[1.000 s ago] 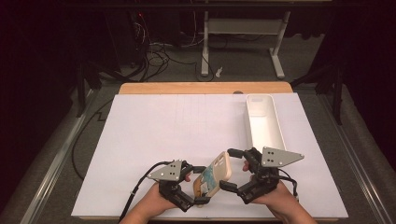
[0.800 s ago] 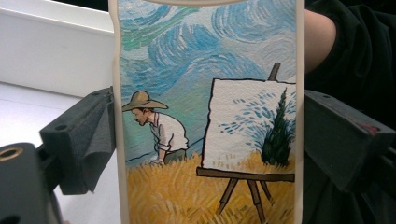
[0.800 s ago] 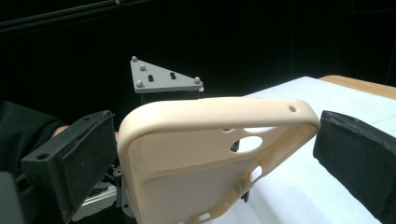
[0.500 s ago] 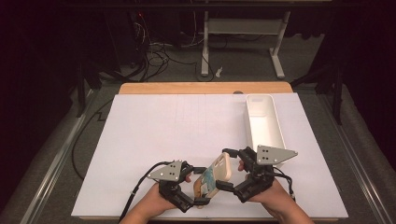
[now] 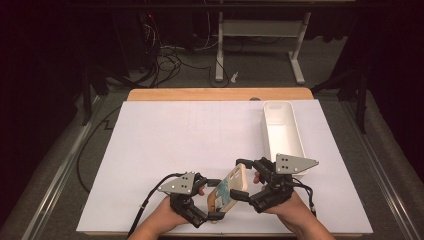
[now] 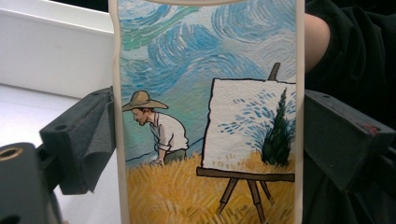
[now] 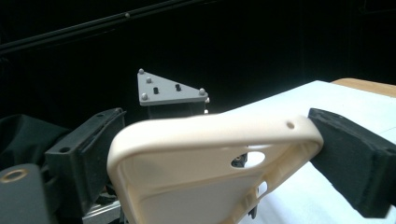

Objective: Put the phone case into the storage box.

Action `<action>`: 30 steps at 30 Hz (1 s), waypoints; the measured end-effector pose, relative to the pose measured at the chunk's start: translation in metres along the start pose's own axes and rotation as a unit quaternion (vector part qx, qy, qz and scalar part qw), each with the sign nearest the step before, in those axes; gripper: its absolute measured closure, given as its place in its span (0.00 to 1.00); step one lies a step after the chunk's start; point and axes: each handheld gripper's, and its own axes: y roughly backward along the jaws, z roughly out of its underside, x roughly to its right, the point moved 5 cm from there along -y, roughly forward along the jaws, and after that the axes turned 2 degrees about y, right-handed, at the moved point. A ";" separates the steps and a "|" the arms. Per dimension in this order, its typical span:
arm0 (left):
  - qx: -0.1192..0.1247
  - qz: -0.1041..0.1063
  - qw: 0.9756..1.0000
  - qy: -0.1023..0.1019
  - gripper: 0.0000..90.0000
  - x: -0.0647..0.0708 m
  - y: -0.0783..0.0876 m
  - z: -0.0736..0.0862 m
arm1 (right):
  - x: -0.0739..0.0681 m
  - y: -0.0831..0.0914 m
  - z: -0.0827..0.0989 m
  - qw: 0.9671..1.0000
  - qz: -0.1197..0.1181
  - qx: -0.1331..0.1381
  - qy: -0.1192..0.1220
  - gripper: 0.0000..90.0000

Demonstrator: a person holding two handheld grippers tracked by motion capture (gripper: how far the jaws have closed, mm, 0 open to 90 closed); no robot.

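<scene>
A person holds a phone case [image 5: 229,190] up off the white table [image 5: 190,145], near the front edge, with one gripper on each end. The left gripper [image 5: 209,200] is closed on the lower end of the case. In the left gripper view both black jaws press against the long sides of the case [image 6: 208,112]. The right gripper [image 5: 245,179] is closed on the upper end. In the right gripper view its jaws squeeze the cream rim [image 7: 205,140] from both sides.

The back of the case has a painted picture: a man in a straw hat [image 6: 156,126] bends in a yellow field beside an easel [image 6: 250,140], under a swirly blue sky. There are no words or brand names to read on it.

A long white bin [image 5: 283,131] sits on the right side of the table, just beyond the right gripper.
</scene>
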 end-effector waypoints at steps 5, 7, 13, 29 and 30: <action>-0.001 -0.001 1.000 0.000 0.12 0.000 0.000 0.000 | 0.001 0.000 0.000 1.000 0.001 0.001 -0.001 0.11; 0.000 -0.002 1.000 0.002 0.12 0.000 0.000 0.000 | 0.001 0.001 0.000 1.000 0.002 0.001 -0.002 0.12; 0.002 -0.008 1.000 0.003 0.12 -0.002 0.001 0.001 | 0.003 0.000 -0.001 1.000 0.007 -0.001 -0.008 0.13; 0.005 -0.016 1.000 0.006 0.12 -0.002 -0.002 0.001 | 0.002 -0.002 -0.002 1.000 0.015 -0.005 -0.012 0.14; 0.005 -0.016 1.000 0.006 0.12 -0.002 -0.002 0.001 | 0.002 -0.002 -0.002 1.000 0.016 -0.004 -0.011 0.14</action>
